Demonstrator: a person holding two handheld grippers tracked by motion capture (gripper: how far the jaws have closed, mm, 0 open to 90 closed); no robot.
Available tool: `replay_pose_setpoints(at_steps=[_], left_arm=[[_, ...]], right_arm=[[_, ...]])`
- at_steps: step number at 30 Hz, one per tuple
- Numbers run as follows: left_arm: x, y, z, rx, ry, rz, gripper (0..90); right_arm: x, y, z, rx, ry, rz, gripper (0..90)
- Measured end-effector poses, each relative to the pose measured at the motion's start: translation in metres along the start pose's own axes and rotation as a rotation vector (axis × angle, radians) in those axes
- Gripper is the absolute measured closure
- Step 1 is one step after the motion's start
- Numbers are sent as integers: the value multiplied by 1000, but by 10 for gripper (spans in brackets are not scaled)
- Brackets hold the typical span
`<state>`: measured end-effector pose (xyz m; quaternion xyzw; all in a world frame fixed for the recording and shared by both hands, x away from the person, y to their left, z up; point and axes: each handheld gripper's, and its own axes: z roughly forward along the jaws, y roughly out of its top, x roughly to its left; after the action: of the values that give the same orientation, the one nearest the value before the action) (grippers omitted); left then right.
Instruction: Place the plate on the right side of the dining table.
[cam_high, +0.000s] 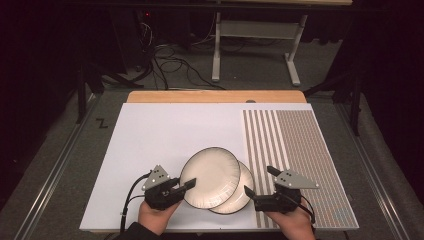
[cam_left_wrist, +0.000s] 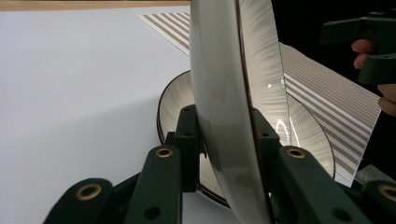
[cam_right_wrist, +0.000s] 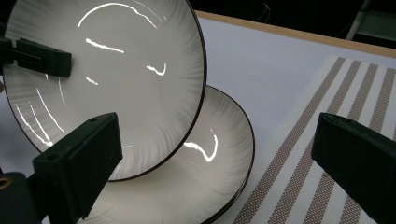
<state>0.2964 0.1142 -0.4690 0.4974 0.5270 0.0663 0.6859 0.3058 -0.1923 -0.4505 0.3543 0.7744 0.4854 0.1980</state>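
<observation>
White tabletop (cam_high: 150, 145), lower centre: left gripper (cam_high: 186, 186) pinches the upper plate (cam_high: 210, 175) by its rim, tilting it off the lower plate (cam_high: 245, 192); right gripper (cam_high: 257, 189) waits, spread.

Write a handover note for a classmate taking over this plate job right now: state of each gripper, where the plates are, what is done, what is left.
Left gripper: shut on the rim of the upper plate, held tilted above the lower plate.
Right gripper: open, empty, close beside the lower plate's right edge.
Lower plate lies flat on the white mat, near the striped placemat.
Done: upper plate lifted off.
Left: probably set it down somewhere on its own; the lower plate is untouched.
</observation>
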Motion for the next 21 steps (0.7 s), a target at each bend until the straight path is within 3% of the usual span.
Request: replay_pose_setpoints(at_steps=[7,21], left_arm=[[1,0,0,2,-4,1,715],[1,0,0,-3,-12,0,716]], right_arm=[[3,2,14,19,12,-10,68],[3,8,46,46,46,27,153]])
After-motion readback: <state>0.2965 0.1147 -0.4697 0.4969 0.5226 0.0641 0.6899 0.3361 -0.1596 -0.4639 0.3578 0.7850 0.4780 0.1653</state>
